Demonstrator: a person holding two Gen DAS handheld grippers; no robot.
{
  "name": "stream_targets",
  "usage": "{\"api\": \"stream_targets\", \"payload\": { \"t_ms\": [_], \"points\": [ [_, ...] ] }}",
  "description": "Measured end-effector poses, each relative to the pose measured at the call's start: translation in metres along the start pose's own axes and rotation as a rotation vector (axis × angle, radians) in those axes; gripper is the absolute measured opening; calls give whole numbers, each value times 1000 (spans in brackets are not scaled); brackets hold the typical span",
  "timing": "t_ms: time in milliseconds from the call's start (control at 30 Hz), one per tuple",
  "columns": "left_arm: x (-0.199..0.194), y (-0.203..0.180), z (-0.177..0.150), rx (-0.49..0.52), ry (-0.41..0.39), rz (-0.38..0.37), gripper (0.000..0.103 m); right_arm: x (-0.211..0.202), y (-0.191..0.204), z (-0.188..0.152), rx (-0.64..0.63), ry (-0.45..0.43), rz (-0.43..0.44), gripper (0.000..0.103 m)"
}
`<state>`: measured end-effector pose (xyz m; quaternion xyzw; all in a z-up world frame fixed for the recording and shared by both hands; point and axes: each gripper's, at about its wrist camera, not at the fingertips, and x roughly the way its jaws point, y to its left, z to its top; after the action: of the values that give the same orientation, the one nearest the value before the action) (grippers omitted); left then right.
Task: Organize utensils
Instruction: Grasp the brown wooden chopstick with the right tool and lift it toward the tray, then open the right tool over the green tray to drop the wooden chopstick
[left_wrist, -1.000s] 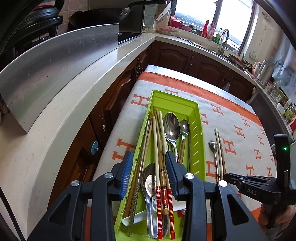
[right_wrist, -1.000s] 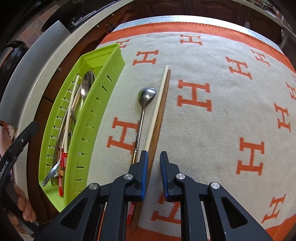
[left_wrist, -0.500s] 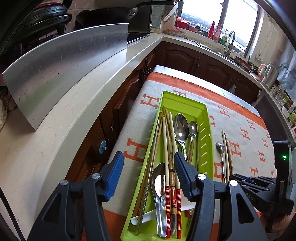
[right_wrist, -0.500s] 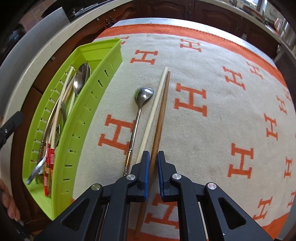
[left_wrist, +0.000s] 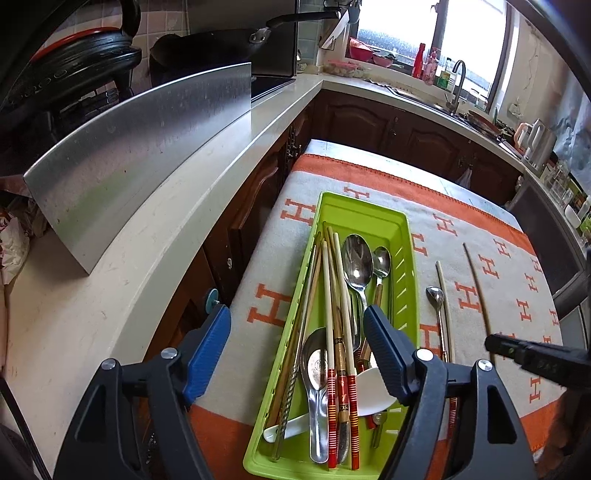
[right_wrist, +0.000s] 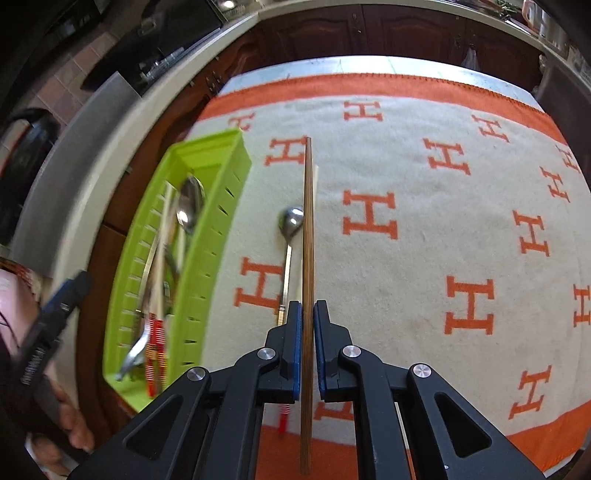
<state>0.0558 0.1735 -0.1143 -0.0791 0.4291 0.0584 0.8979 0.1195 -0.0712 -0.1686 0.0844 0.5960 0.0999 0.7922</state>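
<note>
my right tongs (right_wrist: 307, 325) have clamped shut on the brown chopstick (right_wrist: 307, 236) and lifted it; a second ago it lay flat on the orange-lettered cloth (right_wrist: 424, 236) beside its pale mate, and now it hangs clear, running straight away from me. the pale chopstick (left_wrist: 443, 291) and the small spoon (right_wrist: 290, 236) remain on the tabletop cloth, just right of the green tray (right_wrist: 218, 236). my left tongs (left_wrist: 297, 347) are opening wide over the tray's near end, nothing pinched between them, the red-banded chopsticks (left_wrist: 341, 387) now released among the spoons. so i reckon one piece is delivered, the next is in hand, two more wait.
</note>
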Motion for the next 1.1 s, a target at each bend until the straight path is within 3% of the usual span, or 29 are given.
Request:
{"api": "stream_targets", "payload": {
  "t_ms": [200,433,833,1100],
  "points": [
    [-10,-5,2,31,-22,34,79,-34,23,13,-12,-12,90,6],
    [-19,-2,6,44,-47,69,83,-38,66,28,-35,17,144,6],
    [-7,15,8,44,-24,199,85,32,118,59,25,122,198,6],
    [2,25,7,23,10,199,85,70,131,64,75,202,264,10]
  ]
}}
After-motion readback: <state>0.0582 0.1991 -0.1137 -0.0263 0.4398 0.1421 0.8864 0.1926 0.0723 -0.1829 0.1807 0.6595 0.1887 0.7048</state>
